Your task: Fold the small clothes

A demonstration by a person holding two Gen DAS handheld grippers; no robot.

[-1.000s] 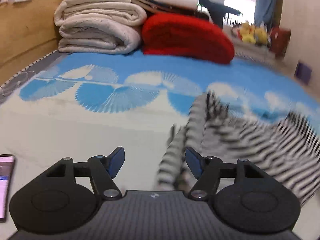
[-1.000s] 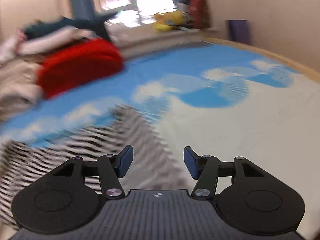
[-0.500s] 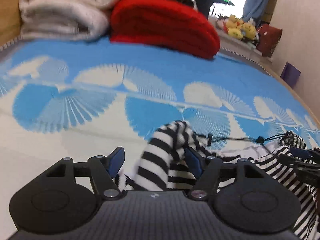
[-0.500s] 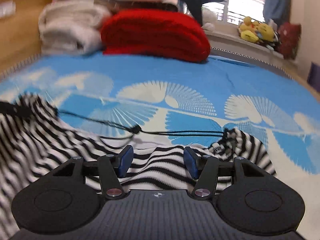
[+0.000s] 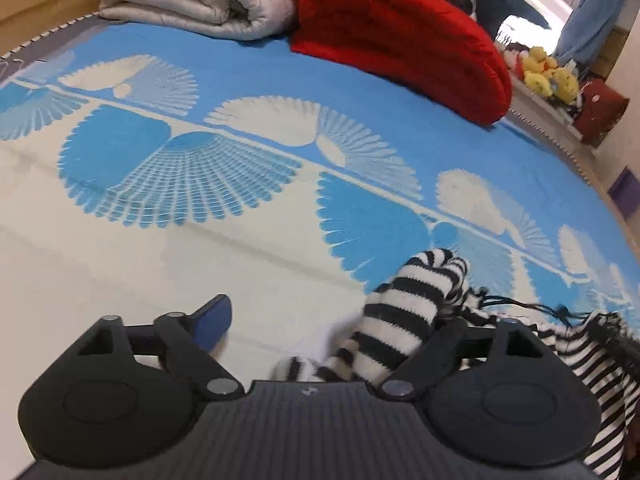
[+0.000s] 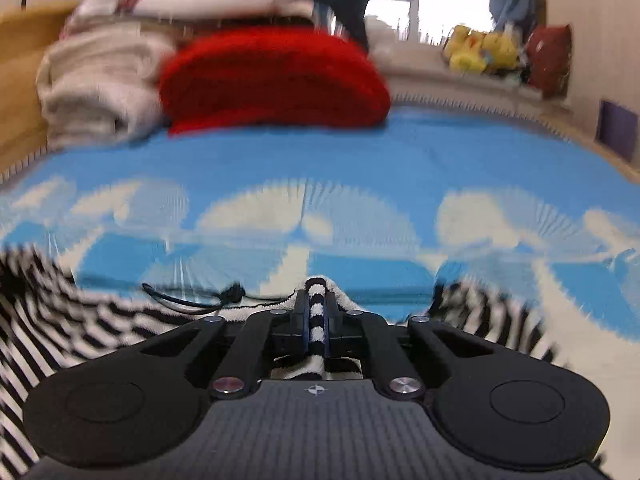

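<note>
Our right claw (image 6: 316,316) is closing on a ridge of the striped garment (image 6: 80,320), and the pads already pinch it. Our left claw (image 5: 320,328) is opening wide around another bunched fold, without pressing. The garment lies on the bed (image 5: 240,272), well before the red blanket (image 5: 400,40). We should grip both edges evenly before we lift.

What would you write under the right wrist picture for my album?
Right gripper, closing, pinches a fold of the black-and-white striped garment on the blue-and-white bedspread.
</note>
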